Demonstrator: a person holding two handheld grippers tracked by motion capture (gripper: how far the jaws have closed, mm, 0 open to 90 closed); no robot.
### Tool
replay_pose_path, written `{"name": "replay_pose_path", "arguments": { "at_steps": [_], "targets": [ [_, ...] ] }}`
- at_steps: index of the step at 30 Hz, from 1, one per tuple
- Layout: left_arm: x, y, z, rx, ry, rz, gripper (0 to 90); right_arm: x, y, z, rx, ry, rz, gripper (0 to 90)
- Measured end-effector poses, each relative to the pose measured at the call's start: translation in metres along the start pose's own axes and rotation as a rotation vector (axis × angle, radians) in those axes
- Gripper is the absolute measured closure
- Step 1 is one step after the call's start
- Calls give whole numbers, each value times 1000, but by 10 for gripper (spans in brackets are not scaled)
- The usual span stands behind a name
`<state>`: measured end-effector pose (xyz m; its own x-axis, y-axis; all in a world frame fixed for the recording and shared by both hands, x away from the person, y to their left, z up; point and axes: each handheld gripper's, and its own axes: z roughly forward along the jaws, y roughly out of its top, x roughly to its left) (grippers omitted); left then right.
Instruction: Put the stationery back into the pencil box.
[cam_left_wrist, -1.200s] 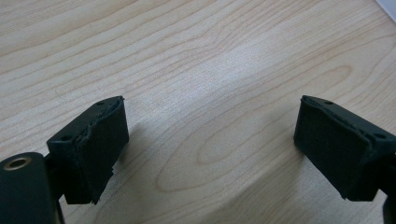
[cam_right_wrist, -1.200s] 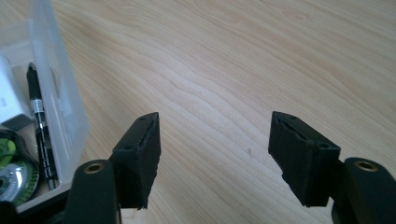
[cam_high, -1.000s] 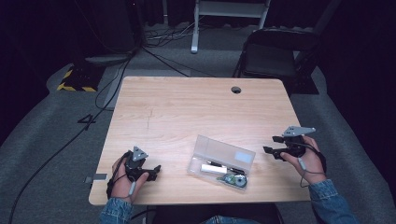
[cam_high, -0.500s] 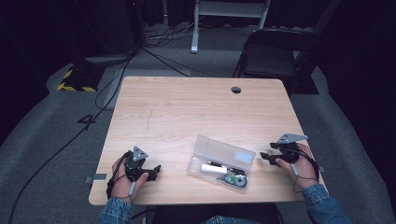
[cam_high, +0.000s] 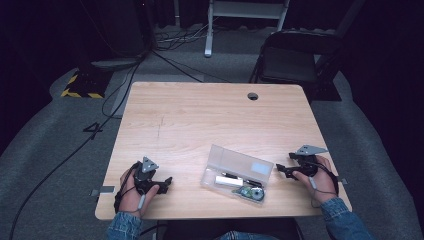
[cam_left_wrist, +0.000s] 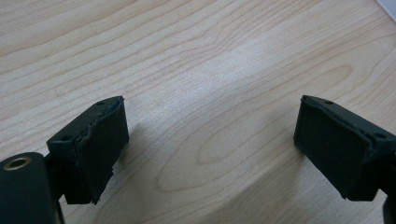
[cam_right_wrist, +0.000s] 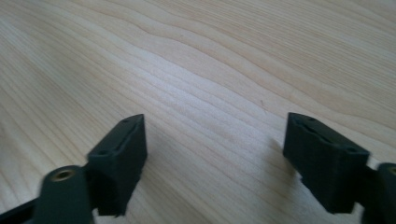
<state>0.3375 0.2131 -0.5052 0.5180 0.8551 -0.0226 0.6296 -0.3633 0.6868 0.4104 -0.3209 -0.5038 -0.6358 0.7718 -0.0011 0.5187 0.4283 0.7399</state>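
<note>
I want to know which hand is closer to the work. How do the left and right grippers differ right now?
The left gripper lies well left of the clear case, with bare table between; the right gripper sits right beside the case's right end. The left points right; the right points left, toward the case. The right's jaws have just been opening. Both are open, holding nothing, low over the wood.
</note>
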Motion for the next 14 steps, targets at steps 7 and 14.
{"name": "replay_pose_path", "arguments": {
  "at_steps": [7,14],
  "targets": [
    [0,0,0,-1,0,-1,104,1,2,3,12,14,-13,116],
    [0,0,0,0,1,0,104,2,2,3,16,6,-13,111]
  ]
}}
